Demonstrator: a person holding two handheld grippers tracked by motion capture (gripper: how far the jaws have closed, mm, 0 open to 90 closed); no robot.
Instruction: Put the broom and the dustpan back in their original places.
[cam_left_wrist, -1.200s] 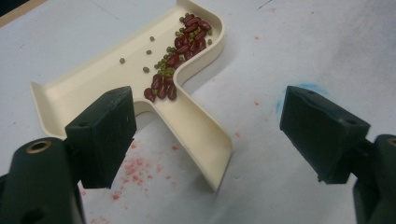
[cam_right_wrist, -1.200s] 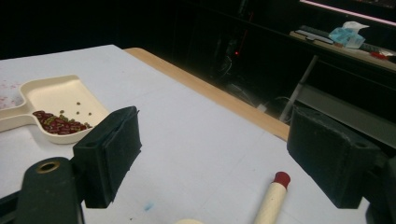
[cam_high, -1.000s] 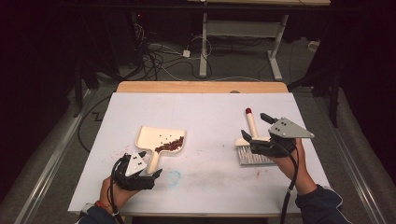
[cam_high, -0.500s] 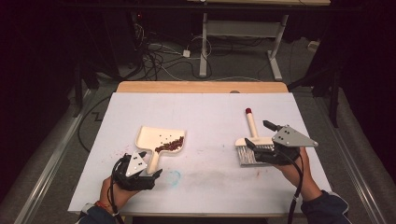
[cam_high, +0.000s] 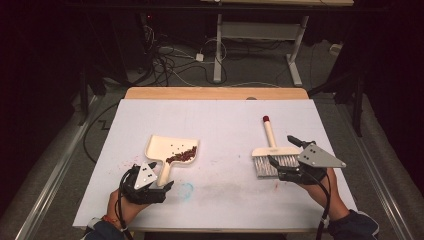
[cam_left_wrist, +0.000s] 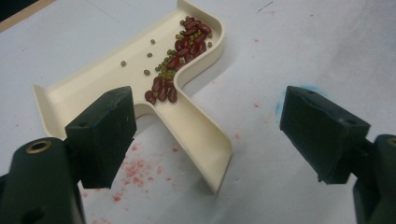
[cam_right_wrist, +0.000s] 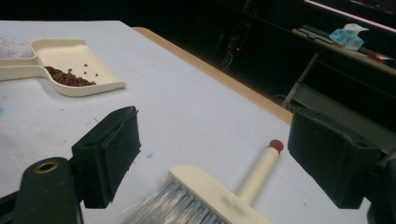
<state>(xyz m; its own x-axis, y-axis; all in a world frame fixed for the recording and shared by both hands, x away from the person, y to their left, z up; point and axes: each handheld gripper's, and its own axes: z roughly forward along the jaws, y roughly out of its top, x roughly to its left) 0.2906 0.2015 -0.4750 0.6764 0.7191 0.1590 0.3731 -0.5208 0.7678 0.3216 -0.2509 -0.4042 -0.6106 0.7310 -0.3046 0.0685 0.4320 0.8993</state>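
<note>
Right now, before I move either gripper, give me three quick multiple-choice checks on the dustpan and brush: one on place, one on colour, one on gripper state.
1. Where does the brush lie relative to the dustpan in the high view?
A. to its right
B. to its left
C. inside it

2. What colour is the tip of the brush handle?
A. blue
B. red
C. green

3. How does the left gripper stand at the dustpan handle?
A. shut on it
B. open, jaws on either side of it
C. shut beside it

Answers:
1. A, the brush is on the table's right half by the right gripper.
2. B, a red cap ends the cream handle.
3. B, both jaws stand clear of the handle.
</note>
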